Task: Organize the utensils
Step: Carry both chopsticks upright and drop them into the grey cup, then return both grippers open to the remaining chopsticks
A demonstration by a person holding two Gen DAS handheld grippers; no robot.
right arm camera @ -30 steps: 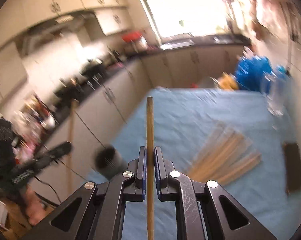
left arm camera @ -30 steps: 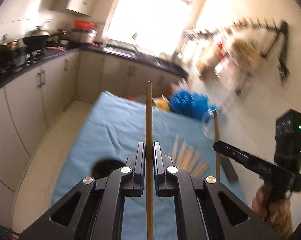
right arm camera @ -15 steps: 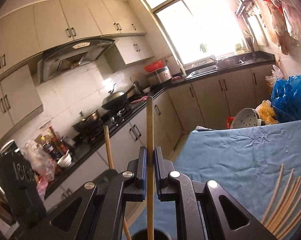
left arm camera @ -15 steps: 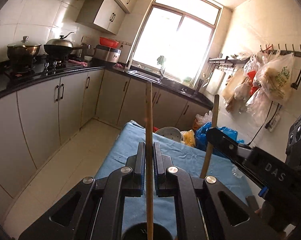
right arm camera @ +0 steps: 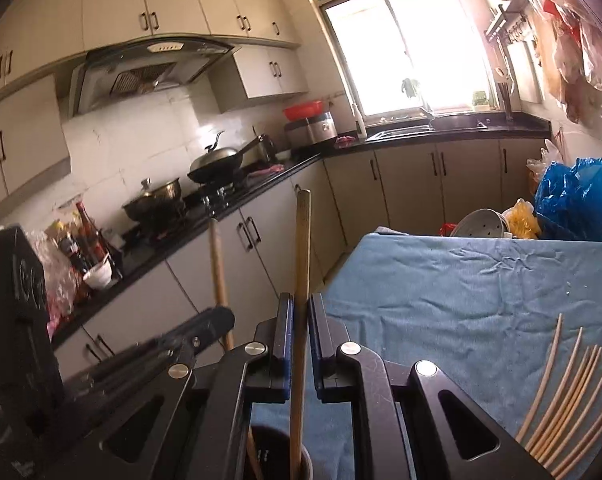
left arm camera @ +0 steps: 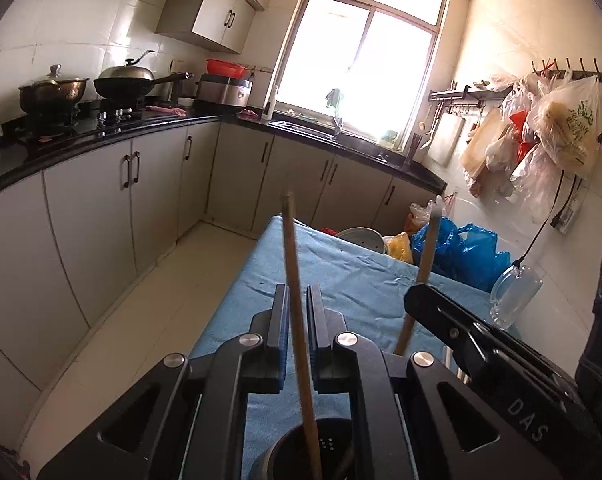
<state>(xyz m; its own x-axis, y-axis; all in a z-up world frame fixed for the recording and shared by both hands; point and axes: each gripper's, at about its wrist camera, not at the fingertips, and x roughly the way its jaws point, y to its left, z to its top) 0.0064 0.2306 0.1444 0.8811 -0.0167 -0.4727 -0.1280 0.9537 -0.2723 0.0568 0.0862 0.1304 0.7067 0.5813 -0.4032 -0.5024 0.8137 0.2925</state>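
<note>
My left gripper (left arm camera: 297, 308) stands over a dark round holder (left arm camera: 305, 452). A wooden chopstick (left arm camera: 295, 288) stands between its fingers with its lower end in the holder; the jaws have a small gap on each side of it. My right gripper (right arm camera: 299, 316) is just to the right, also over the holder (right arm camera: 277, 456). Its chopstick (right arm camera: 301, 280) stands in the holder with slight gaps beside it. Each gripper shows in the other's view: the right one (left arm camera: 429, 300) with its stick, the left one (right arm camera: 217, 320) with its stick.
Several loose chopsticks (right arm camera: 569, 392) lie on the blue cloth (right arm camera: 461, 280) at right. A clear glass (left arm camera: 513, 296) stands by the wall. Blue bags (right arm camera: 577, 196) and a colander sit past the table's far end. Cabinets and floor lie left of the table.
Both grippers tilted up from looking down at the table and came together over the holder. The chopstick ends now sit in the holder and the jaws have loosened slightly.
</note>
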